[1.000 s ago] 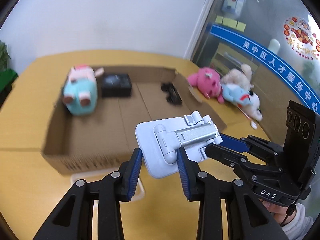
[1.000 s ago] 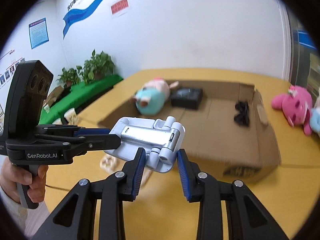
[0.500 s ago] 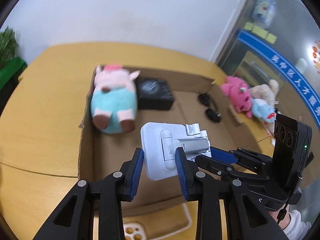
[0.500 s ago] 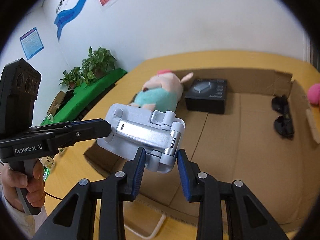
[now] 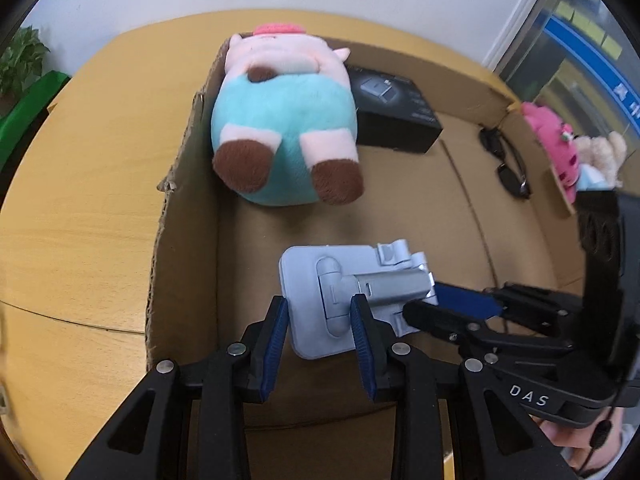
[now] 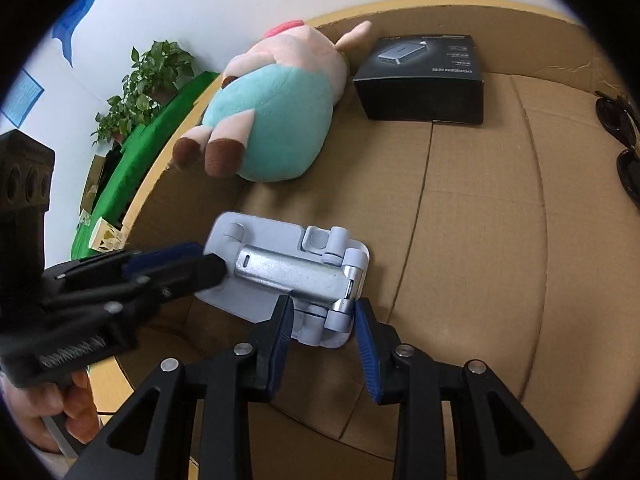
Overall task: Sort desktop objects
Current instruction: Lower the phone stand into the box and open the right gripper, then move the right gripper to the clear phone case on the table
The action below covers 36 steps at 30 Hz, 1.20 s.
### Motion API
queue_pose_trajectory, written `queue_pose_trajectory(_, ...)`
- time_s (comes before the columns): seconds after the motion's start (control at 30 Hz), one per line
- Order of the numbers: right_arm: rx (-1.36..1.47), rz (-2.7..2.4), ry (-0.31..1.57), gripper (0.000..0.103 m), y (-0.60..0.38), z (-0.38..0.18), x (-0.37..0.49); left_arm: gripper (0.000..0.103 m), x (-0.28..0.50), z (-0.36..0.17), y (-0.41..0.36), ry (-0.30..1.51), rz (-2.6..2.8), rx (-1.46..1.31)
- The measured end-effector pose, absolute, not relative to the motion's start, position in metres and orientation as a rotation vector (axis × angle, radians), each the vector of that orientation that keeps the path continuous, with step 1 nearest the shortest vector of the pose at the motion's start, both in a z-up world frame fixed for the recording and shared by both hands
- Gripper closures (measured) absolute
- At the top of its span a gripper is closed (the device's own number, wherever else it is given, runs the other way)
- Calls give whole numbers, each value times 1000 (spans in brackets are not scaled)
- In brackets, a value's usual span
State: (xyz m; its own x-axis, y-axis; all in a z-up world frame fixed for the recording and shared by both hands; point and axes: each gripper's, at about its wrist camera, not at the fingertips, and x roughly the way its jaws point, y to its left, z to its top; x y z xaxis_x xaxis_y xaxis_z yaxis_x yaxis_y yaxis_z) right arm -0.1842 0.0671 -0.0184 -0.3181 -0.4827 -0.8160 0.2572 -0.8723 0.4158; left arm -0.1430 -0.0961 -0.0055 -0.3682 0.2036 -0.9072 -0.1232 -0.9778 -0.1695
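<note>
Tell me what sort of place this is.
Probably an office or a public service room. A wooden table bears a cardboard box for sorting; a glass partition with a blue band of writing stands to one side; potted plants and blue wall posters line the white wall.

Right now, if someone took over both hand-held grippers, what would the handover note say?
Left hand-held gripper: shut on the grey phone stand, one end.
Right hand-held gripper: shut on its other end.
The stand hangs over the cardboard box floor.
Already in the box: pig plush, black carton, sunglasses.
Left: set down, release; plush toys remain outside.
</note>
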Motion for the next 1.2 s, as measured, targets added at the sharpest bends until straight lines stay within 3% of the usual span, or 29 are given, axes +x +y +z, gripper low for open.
queue_pose_trajectory(0.1, 1514, -2188, -279, 67, 64, -19, -188, 73, -146, -12, -89, -46, 2431, -1692)
queue_pose_trajectory(0.27, 1412, -2263, -233, 37, 80, 10, -170, 72, -128, 8, -94, -62, 2530, -1590)
queue_pose_trajectory(0.33, 1302, -2410, -202, 23, 100, 38, -153, 64, -116, 26, -99, -98, 2586, -1500)
queue_pose_trajectory(0.37, 1255, -2469, -188, 21, 109, 48, -144, 53, -104, 41, -102, -119, 2643, -1420)
queue_pose_trajectory(0.4, 1195, -2548, -158, 21, 120, 60, -130, 42, -97, 50, -103, -124, 2679, -1373)
queue_pose_trajectory(0.47, 1139, -2646, -101, 20, 132, 69, -112, 33, -77, 71, -102, -118, 2764, -1219)
queue_pose_trajectory(0.77, 1075, -2829, -13, 20, 159, 76, -53, 11, -22, 116, -57, -11, 2856, -858)
queue_pose_trajectory(1.2, 980, -2745, 8, 20, 151, 89, 14, 1, 43, 133, -67, -56, 2803, -828)
